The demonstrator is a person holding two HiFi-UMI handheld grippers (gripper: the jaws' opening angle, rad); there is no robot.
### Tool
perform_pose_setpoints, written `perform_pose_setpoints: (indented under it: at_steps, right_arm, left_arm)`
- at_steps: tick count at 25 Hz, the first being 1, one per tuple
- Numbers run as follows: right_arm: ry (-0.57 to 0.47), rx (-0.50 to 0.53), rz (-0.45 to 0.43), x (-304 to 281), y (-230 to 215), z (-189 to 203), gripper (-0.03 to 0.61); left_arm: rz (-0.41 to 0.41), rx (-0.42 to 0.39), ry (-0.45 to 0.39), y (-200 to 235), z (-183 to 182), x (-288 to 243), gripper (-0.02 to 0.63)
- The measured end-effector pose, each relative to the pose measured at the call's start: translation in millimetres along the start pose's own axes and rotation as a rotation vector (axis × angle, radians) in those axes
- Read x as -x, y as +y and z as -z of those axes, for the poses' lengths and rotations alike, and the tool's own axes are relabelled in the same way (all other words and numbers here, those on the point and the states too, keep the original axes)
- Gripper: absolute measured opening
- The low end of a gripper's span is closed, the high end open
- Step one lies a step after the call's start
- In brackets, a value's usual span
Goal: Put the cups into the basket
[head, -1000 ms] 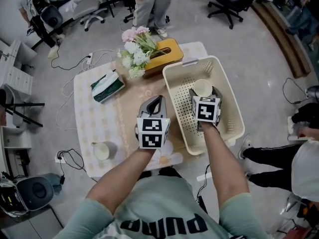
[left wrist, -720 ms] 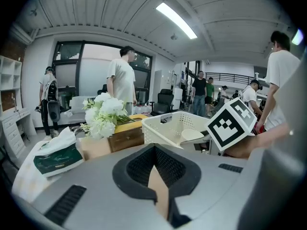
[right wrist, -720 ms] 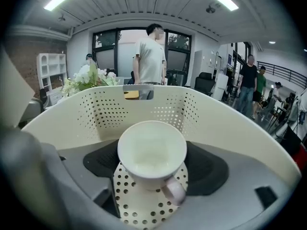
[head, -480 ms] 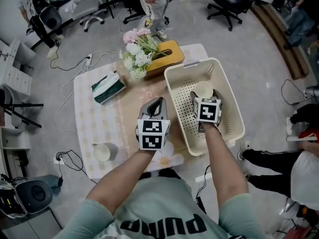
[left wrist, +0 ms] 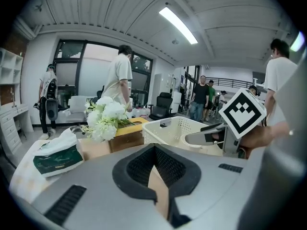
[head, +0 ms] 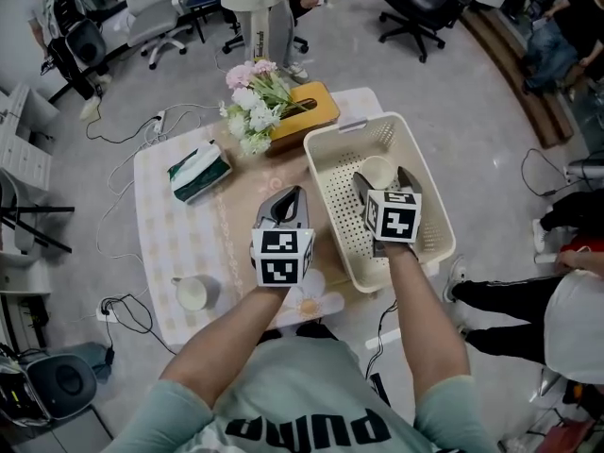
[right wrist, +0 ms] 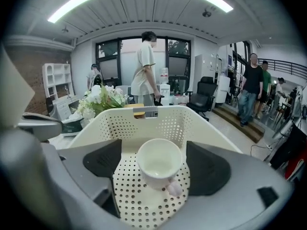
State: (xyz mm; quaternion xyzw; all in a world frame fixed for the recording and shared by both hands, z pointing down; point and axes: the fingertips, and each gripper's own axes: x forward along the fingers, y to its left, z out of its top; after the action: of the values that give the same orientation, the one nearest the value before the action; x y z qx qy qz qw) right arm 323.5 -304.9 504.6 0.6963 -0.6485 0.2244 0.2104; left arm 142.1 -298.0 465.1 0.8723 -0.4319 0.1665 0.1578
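A cream cup (head: 378,170) (right wrist: 159,163) with a pink handle rests on the floor of the perforated cream basket (head: 326,182) (right wrist: 144,122). My right gripper (head: 381,179) (right wrist: 156,178) is open inside the basket, its jaws wide on either side of the cup and not touching it. A second cream cup (head: 192,293) stands near the table's front left corner. My left gripper (head: 298,194) (left wrist: 156,178) hovers over the table's middle, just left of the basket (left wrist: 175,128), shut and empty.
White and pink flowers (head: 251,104) lean on a yellow-brown box (head: 304,111) at the table's back. A green tissue pack (head: 200,170) lies back left. Cables trail on the floor to the left. People stand beyond the table and sit at the right edge.
My right gripper has drawn back slightly toward me, leaving the cup on the basket floor. The left gripper has held its place. The person behind the table has shifted left.
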Motion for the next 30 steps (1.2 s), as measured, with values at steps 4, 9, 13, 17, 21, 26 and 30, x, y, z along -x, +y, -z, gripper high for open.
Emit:
perform_pose_setpoints:
  at_steps: [4,9,13,17,21,26,30]
  right_arm:
    - [-0.049,-0.013,-0.012,25.0,11.4,-15.3,0.400]
    - [-0.107,-0.027,-0.026,59.7,31.6,-30.1,0.399]
    - [-0.140,-0.037,-0.059,84.9,56.1,-32.8,0.399]
    - [-0.154,-0.021,-0.087,103.5,84.2,-29.5,0.397]
    - [-0.155,-0.006,-0.129,116.2,114.7,-19.9,0.397]
    - [-0.155,0.015,-0.176,136.3,155.3,-8.9,0.346]
    - [-0.158,0.041,-0.200,149.0,186.3,-0.3,0.107]
  left_arm:
    - [0.007,0.007,-0.015,-0.6,-5.4,9.9,-0.002]
    - [0.008,0.020,-0.044,3.6,-12.5,27.6,-0.002]
    - [0.005,0.027,-0.062,10.3,-15.8,46.5,-0.002]
    - [0.003,0.023,-0.077,16.0,-17.5,67.0,-0.002]
    - [-0.001,0.015,-0.091,22.7,-15.4,87.5,-0.002]
    - [-0.021,0.006,-0.106,36.8,-13.2,116.2,-0.002]
    - [-0.040,0.018,-0.126,49.0,-12.7,140.5,-0.002]
